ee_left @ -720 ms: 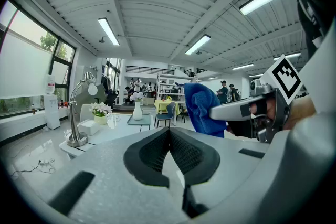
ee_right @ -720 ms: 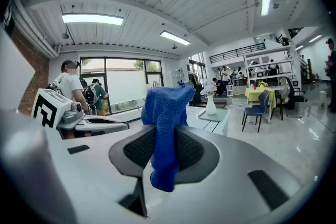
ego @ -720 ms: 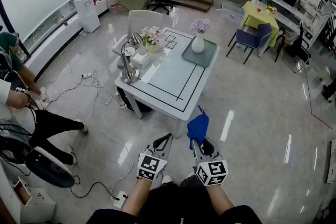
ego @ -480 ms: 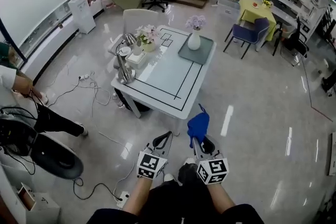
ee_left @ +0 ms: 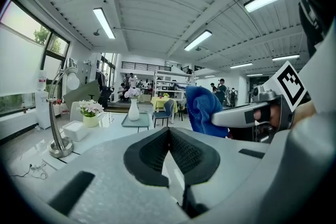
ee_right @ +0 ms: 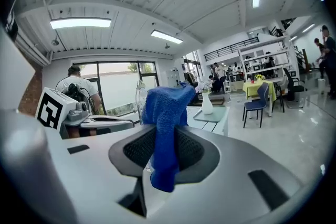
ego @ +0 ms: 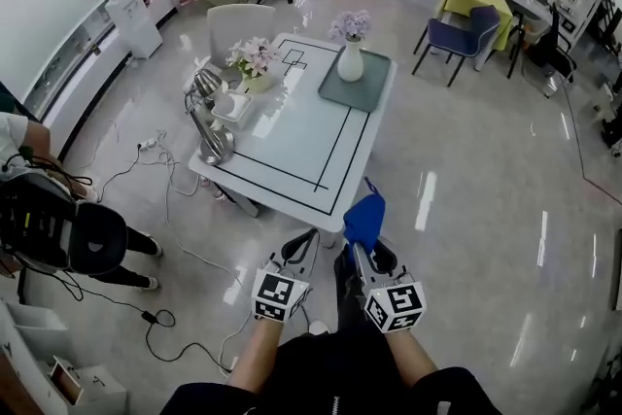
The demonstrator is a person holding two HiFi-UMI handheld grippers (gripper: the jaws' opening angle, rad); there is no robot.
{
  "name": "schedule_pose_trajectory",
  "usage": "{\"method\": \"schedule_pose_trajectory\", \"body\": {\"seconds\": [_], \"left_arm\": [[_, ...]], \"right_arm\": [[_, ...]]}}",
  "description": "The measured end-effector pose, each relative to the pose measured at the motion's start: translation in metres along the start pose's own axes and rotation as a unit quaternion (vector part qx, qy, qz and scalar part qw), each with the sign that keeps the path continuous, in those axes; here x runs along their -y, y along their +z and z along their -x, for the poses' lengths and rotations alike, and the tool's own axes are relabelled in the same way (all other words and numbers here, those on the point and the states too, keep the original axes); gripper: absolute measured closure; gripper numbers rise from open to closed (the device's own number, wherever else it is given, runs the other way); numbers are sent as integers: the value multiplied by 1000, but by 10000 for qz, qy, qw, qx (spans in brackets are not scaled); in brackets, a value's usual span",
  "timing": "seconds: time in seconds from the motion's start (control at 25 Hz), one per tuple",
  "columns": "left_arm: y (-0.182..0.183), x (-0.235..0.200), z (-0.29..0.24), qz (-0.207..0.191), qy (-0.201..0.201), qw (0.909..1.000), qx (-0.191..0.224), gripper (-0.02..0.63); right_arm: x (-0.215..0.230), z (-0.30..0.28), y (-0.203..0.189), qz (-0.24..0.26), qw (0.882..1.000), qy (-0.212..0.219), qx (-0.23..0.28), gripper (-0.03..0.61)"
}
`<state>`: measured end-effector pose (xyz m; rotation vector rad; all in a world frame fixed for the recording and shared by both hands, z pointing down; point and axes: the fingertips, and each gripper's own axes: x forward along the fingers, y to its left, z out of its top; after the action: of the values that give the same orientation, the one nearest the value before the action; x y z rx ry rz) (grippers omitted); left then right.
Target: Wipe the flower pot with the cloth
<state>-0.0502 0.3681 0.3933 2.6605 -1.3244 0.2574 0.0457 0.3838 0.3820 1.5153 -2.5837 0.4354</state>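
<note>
The flower pot (ego: 257, 81), pale yellow with pink and white flowers, stands near the far left corner of the white table (ego: 301, 151); in the left gripper view the pot (ee_left: 90, 120) shows far off at the left. My right gripper (ego: 362, 243) is shut on a blue cloth (ego: 365, 217) that sticks up between its jaws, short of the table's near edge. The cloth (ee_right: 166, 128) fills the middle of the right gripper view. My left gripper (ego: 301, 250) is beside it, shut and holding nothing, its jaws meeting at the tips (ee_left: 168, 131).
A white vase (ego: 350, 63) with purple flowers stands on a grey-green tray (ego: 362, 94). A metal desk lamp (ego: 208, 139) and a white box (ego: 231, 108) sit at the table's left. A white chair (ego: 238, 22) is behind it. A person (ego: 29, 209), cables (ego: 185, 248) lie left.
The head view has closed in on the table, which now lies nearer both grippers. Both grippers keep the same pose and grip. The person at the left has shifted.
</note>
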Motion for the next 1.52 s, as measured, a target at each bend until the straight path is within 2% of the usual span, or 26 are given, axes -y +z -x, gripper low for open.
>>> {"method": "schedule_pose_trajectory", "body": {"seconds": [0.44,0.8,1.0,1.12,1.2,1.4,1.52], "left_arm": [[27,-107,-185,81,95,9991,-403,608],[67,-183,-334,174,129,9997,-132,607],[74,-214,-381,134,142,9997,-160,608],[75,-232,-399,261,163,9994,-149,609],[74,-244,-411,359,129,9992,-121,609],[63,-257,-440,236,-15,9997,29,609],[64,-263,-461,342,-29,9994,45,609]], "right_arm": [[115,-176,46,-22,9988,353,-328,480],[209,-314,88,202,9941,746,-763,481],[240,-370,86,266,9915,889,-911,481],[248,-394,80,294,9906,912,-975,480],[253,-408,76,282,9912,840,-980,480],[268,-428,72,334,9943,590,-828,480],[287,-443,69,343,9960,397,-723,480]]}}
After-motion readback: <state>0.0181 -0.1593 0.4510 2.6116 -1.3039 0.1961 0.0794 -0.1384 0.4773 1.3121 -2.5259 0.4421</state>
